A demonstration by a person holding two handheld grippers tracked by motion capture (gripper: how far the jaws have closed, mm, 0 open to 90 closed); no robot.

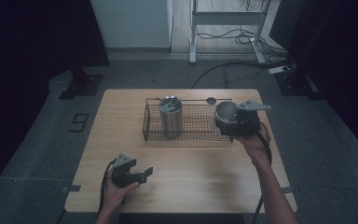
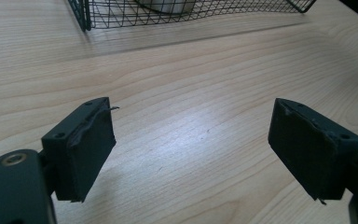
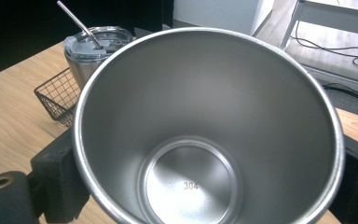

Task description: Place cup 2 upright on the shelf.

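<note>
With the right gripper (image 1: 233, 125) clenched on the open steel cup (image 3: 205, 130) at frame right, we judged a level descent into the wire basket (image 1: 154, 122) best, the left gripper (image 2: 191, 149) released at lower left.

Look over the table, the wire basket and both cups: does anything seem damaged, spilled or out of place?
Nothing is spilled or tipped. The lidded tumbler stands upright in the wire basket, and the open steel cup is clean and empty. One small flaw: the left gripper pad lining is peeling, a loose strand curling off one of its fingers.
</note>
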